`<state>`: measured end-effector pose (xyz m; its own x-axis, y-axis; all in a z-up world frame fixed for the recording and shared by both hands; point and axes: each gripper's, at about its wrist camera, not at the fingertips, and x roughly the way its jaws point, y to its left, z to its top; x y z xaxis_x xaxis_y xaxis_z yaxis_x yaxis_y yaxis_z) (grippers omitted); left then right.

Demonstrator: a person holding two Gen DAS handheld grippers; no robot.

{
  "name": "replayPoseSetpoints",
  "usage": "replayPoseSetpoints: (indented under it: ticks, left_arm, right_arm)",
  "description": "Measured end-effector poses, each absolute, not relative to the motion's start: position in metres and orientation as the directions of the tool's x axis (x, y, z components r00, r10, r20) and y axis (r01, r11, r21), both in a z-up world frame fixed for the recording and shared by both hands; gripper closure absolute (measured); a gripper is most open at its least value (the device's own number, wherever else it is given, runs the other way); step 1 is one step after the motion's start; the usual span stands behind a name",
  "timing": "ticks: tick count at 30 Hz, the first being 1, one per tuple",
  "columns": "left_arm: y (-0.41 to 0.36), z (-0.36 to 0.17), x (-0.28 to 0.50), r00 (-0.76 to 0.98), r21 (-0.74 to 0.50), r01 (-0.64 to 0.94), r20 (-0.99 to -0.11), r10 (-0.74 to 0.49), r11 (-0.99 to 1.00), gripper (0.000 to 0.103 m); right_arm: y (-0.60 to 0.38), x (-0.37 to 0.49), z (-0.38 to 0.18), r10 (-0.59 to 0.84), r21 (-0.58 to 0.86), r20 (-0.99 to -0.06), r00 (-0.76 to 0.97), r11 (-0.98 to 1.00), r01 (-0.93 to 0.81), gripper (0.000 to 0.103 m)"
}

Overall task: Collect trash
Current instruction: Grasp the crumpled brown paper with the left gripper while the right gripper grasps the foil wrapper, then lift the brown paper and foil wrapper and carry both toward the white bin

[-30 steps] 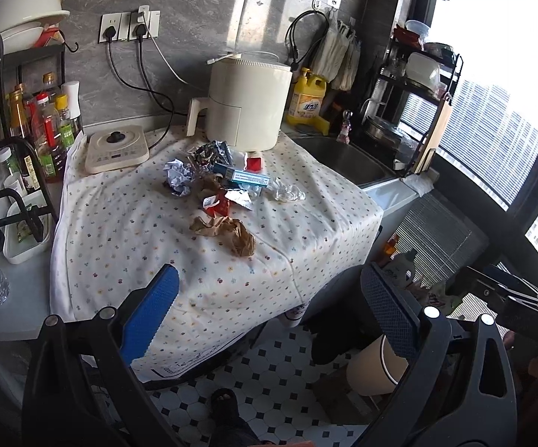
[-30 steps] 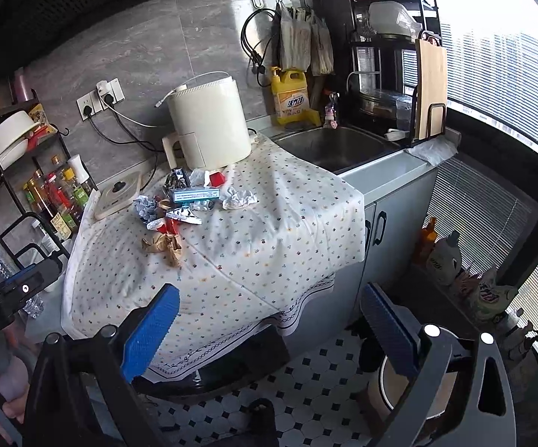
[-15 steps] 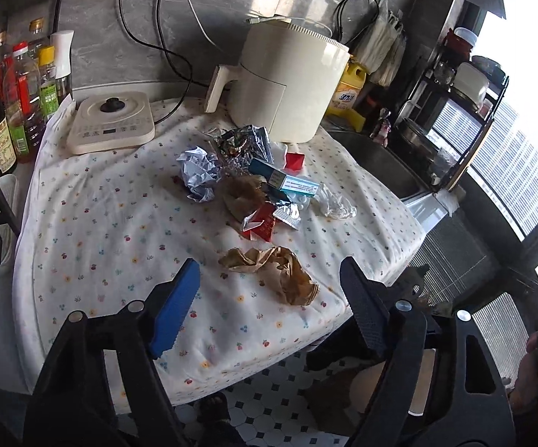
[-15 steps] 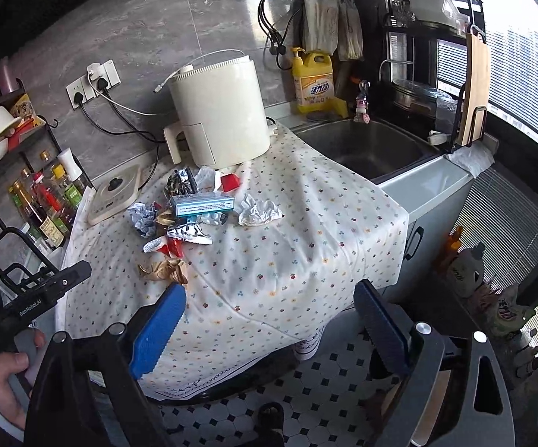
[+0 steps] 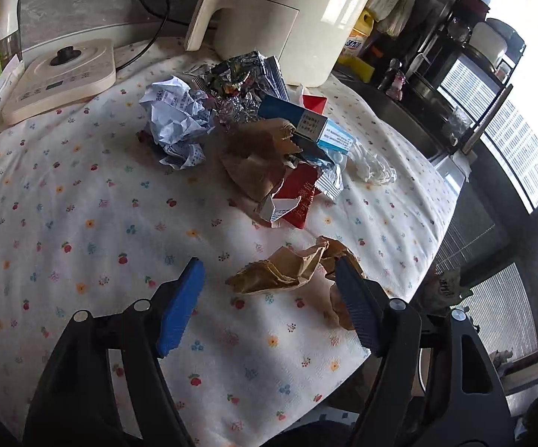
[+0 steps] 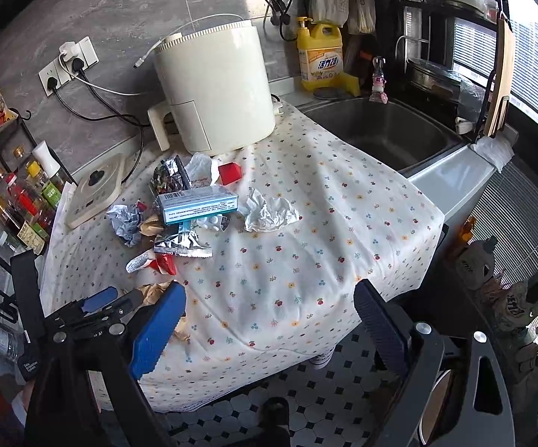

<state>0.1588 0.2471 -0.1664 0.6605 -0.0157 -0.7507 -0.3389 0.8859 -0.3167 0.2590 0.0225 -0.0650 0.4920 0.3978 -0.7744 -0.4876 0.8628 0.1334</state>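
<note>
A pile of trash lies on the flowered tablecloth (image 5: 82,223): a crumpled brown paper (image 5: 291,268) nearest me, a red wrapper (image 5: 298,193), a brown paper bag (image 5: 257,156), a crumpled white-blue paper (image 5: 175,119), foil wrappers (image 5: 242,78), a blue-white box (image 5: 306,123) and a white tissue (image 5: 373,167). My left gripper (image 5: 269,298) is open, its fingers either side of the crumpled brown paper, just above it. My right gripper (image 6: 269,320) is open and empty over the table's front edge; the box (image 6: 198,205) and tissue (image 6: 269,214) lie beyond it.
A cream air fryer (image 6: 213,89) stands behind the pile, an induction plate (image 5: 60,78) at the back left, sauce bottles (image 6: 19,201) on a rack at the left. A sink (image 6: 377,130) and yellow detergent jug (image 6: 321,56) are to the right. Tiled floor (image 6: 324,391) below.
My left gripper has moved forward and down over the table, closing in on the crumpled brown paper. My right gripper has moved closer to the table's front edge. Both stay open.
</note>
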Motion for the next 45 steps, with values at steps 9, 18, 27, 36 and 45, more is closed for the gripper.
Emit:
replayPoseSetpoints:
  ticks: [9,18,27,36,45]
  left_arm:
    - [0.259,-0.166,0.154,0.668,-0.361,-0.29,-0.739,-0.083,0.886,0.085]
    - [0.302,-0.151,0.111,0.678,-0.347,-0.409,-0.735,0.027,0.844,0.085]
    - [0.337,-0.142,0.072,0.671,-0.337,-0.525,-0.729,0.136,0.781,0.085]
    - [0.342,-0.135,0.066,0.681,-0.345,-0.538,-0.716,0.155,0.769,0.085]
    - [0.33,-0.116,0.081,0.735,-0.363,-0.48,-0.663,0.141,0.798,0.085]
  right_arm:
    - [0.068,0.273,-0.076,0.422,0.131,-0.787,0.45,0.827,-0.547,0.014]
    - [0.142,0.299,-0.113,0.47,0.19,-0.827,0.309,0.751,-0.633,0.034]
    - [0.179,0.33,-0.149,0.479,0.252,-0.848,0.226,0.74,-0.623,0.044]
    - [0.182,0.329,-0.162,0.501,0.315,-0.856,0.125,0.698,-0.643,0.088]
    - [0.166,0.314,-0.12,0.583,0.362,-0.804,0.115,0.635,-0.683,0.092]
